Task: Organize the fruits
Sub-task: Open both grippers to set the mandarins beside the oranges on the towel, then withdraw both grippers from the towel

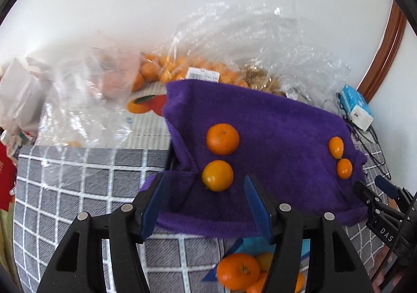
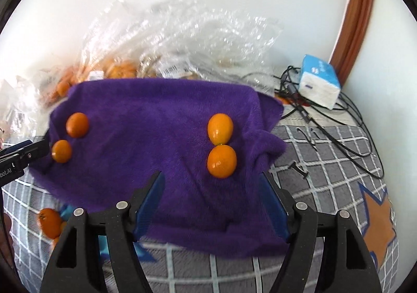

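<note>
Left claw (image 1: 206, 204) released, jaws wide over purple fleece cloth (image 1: 273, 121) on the grid-patterned counter (image 1: 78, 181); right claw (image 2: 211, 204) released too. Two round oranges (image 1: 217, 175) ahead of left, two oval kumquats (image 2: 221, 164) ahead of right. Light, smooth, roll easily, bruisable: grip gently across the middle.

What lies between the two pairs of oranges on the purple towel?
Nothing: in the right wrist view only bare purple towel separates the left pair from the right pair.
</note>
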### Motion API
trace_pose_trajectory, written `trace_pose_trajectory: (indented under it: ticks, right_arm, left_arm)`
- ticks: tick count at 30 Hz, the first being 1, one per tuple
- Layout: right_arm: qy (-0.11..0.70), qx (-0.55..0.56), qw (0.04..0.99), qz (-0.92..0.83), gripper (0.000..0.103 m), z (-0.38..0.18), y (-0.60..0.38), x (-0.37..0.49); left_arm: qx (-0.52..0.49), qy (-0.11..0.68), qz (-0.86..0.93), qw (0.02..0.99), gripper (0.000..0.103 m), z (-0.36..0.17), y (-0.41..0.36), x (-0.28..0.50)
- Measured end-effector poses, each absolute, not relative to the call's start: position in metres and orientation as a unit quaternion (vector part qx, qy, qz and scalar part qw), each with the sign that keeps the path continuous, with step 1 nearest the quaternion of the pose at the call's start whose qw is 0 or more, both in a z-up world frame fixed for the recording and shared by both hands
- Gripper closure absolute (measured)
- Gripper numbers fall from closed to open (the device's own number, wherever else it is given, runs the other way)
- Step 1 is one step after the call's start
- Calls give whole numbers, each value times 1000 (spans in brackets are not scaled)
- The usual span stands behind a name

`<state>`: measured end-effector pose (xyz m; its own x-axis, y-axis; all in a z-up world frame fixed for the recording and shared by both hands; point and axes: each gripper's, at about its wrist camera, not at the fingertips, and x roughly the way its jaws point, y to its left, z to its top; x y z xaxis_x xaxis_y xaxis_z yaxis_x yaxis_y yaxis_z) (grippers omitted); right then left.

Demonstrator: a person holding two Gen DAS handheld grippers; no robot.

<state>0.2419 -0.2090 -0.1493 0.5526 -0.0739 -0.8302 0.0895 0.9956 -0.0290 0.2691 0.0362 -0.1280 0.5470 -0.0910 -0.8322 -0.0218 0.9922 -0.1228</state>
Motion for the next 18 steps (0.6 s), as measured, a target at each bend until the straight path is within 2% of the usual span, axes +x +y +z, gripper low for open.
trace_pose_trajectory:
  ticks: [8,18]
  right_arm:
    - [437,-8,898,-54,30,-118,-194,187]
    - [445,15,895,-28,31,-114,-182,146]
  left_arm:
    - [-85,440,-15,894,44,-102,58,202]
    - [-66,437,6,897,44,-109,72,144]
